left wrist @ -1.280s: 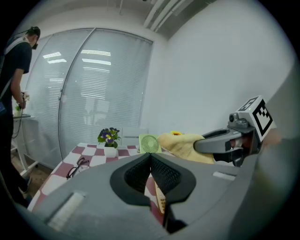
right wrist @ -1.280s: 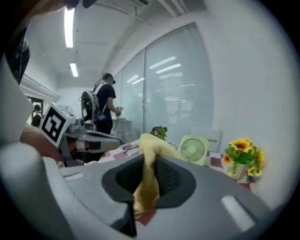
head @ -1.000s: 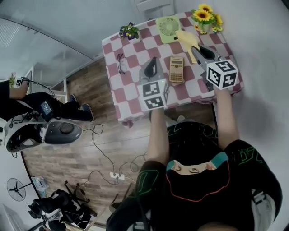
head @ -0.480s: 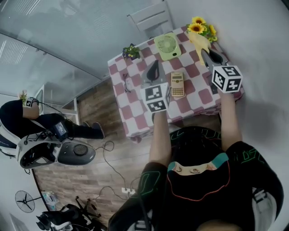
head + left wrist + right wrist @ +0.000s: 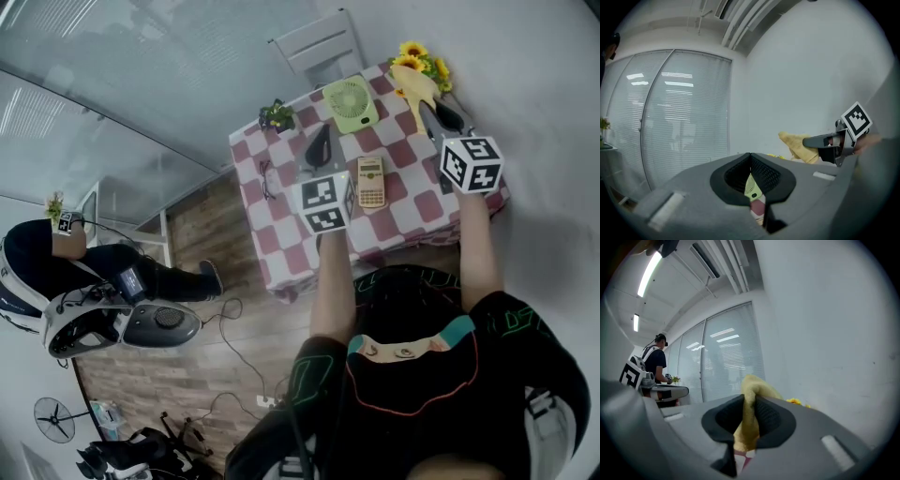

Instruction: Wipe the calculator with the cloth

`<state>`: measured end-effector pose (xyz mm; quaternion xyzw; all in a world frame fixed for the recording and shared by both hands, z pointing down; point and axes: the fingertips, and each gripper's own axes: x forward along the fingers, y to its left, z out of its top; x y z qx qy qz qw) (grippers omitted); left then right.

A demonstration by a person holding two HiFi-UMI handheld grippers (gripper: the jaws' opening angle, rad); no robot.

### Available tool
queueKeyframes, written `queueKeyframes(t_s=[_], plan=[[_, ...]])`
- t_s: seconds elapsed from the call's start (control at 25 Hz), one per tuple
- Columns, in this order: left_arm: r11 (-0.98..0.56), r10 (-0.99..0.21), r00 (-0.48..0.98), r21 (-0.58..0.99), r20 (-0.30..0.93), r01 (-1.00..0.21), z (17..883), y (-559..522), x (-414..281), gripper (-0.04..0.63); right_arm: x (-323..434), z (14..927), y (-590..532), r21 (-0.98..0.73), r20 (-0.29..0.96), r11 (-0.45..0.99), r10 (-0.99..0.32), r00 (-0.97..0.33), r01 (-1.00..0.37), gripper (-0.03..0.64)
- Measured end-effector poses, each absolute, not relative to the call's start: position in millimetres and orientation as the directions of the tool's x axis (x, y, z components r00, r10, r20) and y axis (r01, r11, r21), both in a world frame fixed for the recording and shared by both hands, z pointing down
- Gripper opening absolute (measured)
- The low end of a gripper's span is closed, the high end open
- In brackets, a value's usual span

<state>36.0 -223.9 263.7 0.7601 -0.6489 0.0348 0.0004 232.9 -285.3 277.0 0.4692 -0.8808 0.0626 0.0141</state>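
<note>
Holding the cloth (image 5: pixel 415 86) is done; judging by the layout, the wipe itself hasn't started.

Head view: the calculator (image 5: pixel 372 182) lies flat on the checkered table (image 5: pixel 281 246) in the upper middle of the frame, between the two grippers and just below the green fan (image 5: pixel 351 103). The left gripper (image 5: pixel 319 136) sits to its left. The right gripper (image 5: pixel 427 107) is upper right with the cloth hanging off its tips, beside the sunflowers (image 5: pixel 418 54). The cloth is apart from the calculator, no contact.

Left gripper view: the fingers (image 5: pixel 765 174) meet at the tips with nothing clamped. The fan (image 5: pixel 752 186) shows through the gap behind them. The right gripper (image 5: pixel 809 141) and cloth (image 5: pixel 796 143) are at mid right, up in the air.

Right gripper view: the fingers (image 5: pixel 772 417) are pinched on a fold of the cloth (image 5: pixel 749 401), which bunches up above the tips. The sunflowers (image 5: pixel 796 402) are just right of it. The calculator is not in view here.

To do the step well:
- Bring the right gripper down and left until the loose cloth drapes onto the calculator face.
- Drag along its long axis so fabric touches the keys, not the hard fingertips.
- A light calculator will likely skate on the tablecloth, so pin one edge with the left tips first.
- Keep pressure low.
</note>
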Motion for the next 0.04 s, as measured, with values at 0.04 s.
queueKeyframes(t_s=[0.04], plan=[[-0.157, -0.987, 0.154, -0.045, 0.054, -0.987, 263.5, -224.4, 35.3, 0.011, 232.1, 276.0, -286.0, -0.095, 0.081, 0.554, -0.824, -0.561, -0.827, 0.063]])
